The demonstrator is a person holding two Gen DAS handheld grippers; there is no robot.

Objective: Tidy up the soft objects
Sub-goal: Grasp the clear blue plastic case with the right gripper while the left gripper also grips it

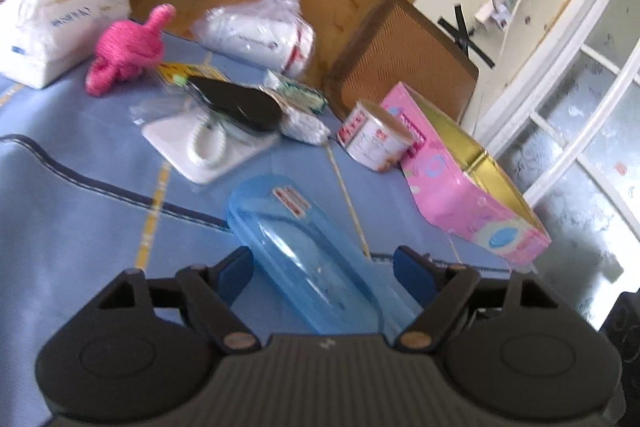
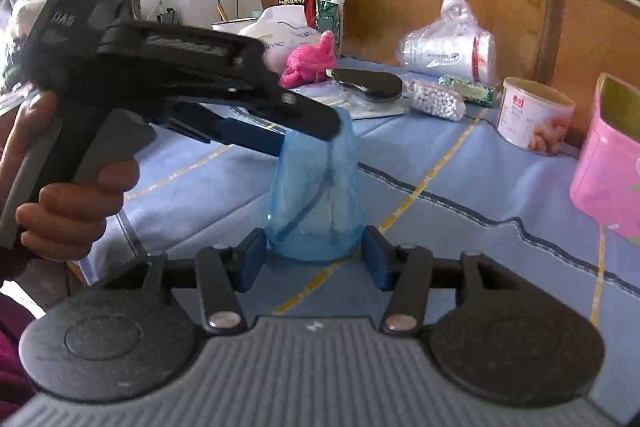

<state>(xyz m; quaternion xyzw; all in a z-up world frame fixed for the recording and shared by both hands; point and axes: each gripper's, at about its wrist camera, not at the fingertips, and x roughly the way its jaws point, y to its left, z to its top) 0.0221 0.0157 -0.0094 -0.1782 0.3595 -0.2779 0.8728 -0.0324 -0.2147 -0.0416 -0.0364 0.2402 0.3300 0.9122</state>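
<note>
Left gripper (image 1: 324, 263): ribbed grey centre housing flanked by two round black discs, black linkage arms pinned with copper-coloured rivets, blue pads on the jaws. Right gripper (image 2: 314, 253): same build, with silver rivets and a small white mark on the grey housing. Side-on in the right wrist view, the left gripper's black pistol-style body carries faint lettering. Left hand (image 2: 76, 203): bare skin; dark maroon sleeve (image 2: 12, 339) below.

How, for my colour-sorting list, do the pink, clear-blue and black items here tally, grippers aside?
Pink: 2 (toy, box)
Clear blue: 1 (blue case)
Black: 1 (black case)
Total: 4
</note>
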